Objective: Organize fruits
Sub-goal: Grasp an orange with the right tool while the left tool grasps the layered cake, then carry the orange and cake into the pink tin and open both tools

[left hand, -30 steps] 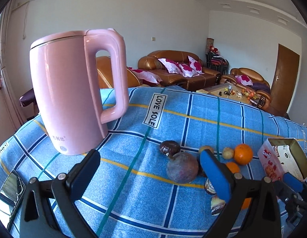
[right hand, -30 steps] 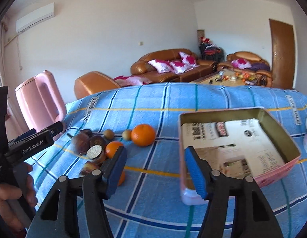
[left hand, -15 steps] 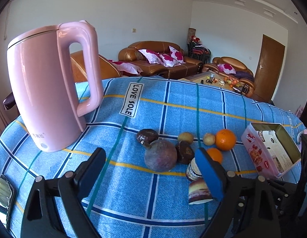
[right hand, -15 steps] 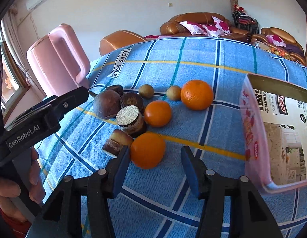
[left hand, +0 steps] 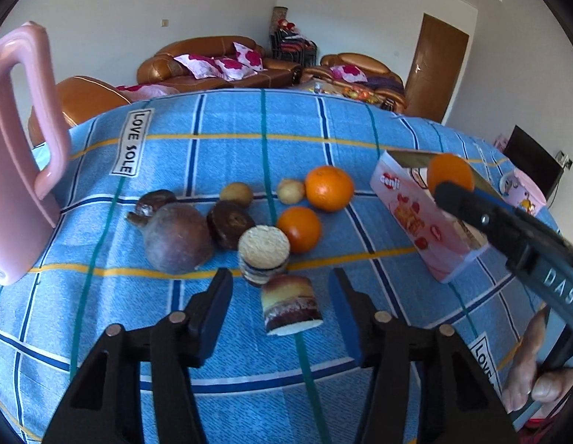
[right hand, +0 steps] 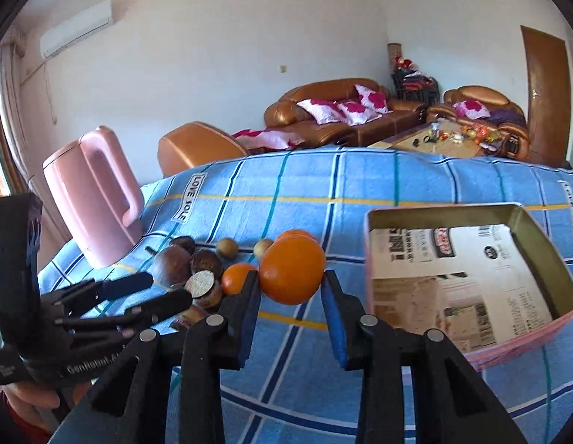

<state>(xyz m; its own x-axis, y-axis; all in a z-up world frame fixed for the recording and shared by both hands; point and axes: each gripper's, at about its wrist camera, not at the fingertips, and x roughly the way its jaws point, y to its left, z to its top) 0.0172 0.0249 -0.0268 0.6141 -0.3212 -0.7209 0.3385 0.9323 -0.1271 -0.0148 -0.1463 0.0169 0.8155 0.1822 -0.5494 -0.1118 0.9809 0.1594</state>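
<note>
My right gripper [right hand: 291, 288] is shut on an orange [right hand: 292, 271] and holds it above the cloth, left of the open pink box [right hand: 468, 281]. In the left wrist view the held orange [left hand: 450, 174] hangs over the box [left hand: 427, 218]. Two oranges [left hand: 329, 188] [left hand: 300, 228], two small tan fruits [left hand: 236, 193], a large purple fruit [left hand: 175, 237], brown fruits [left hand: 229, 224] and a cut fruit [left hand: 263, 248] lie in a cluster. My left gripper [left hand: 281, 305] is open around a layered piece [left hand: 291, 309] lying on the cloth.
A pink kettle [left hand: 16, 170] stands at the left of the blue checked tablecloth [left hand: 227, 144]. A pink cup [left hand: 523, 192] stands beyond the box at the far right. Sofas and a door lie behind the table.
My right gripper closed on the nearest orange and lifted it toward the box. My left gripper moved right and forward, bringing its fingers around the layered piece.
</note>
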